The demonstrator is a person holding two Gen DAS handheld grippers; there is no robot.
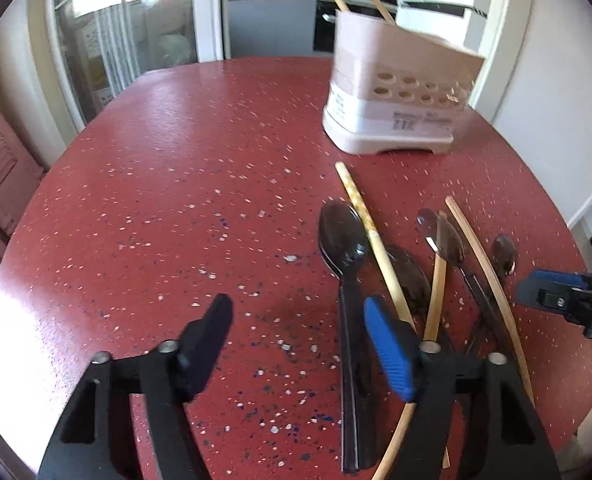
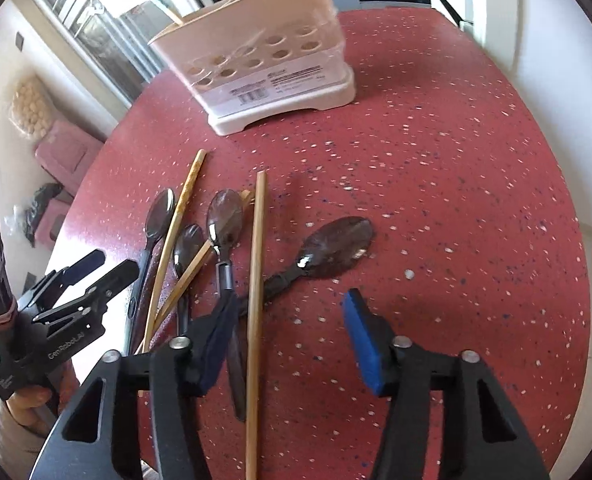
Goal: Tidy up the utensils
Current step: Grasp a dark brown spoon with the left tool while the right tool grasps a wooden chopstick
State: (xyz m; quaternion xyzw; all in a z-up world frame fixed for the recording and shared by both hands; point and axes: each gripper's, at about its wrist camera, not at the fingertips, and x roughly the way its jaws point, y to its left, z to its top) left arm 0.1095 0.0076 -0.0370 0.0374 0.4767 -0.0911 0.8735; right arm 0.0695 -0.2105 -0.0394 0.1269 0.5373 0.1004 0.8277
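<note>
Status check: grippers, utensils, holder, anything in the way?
Left gripper open, empty. Right gripper open, empty over the pile. Spoons and chopsticks loose, crisscrossed on the red table; utensil holder upright beyond, some chopsticks already in. Path clear.

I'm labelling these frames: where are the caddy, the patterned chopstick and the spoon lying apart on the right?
caddy (image 2: 280, 80), right wrist view, front wall
patterned chopstick (image 1: 356, 196), left wrist view, patterned upper shaft
spoon (image 2: 338, 242), right wrist view, bowl
</note>
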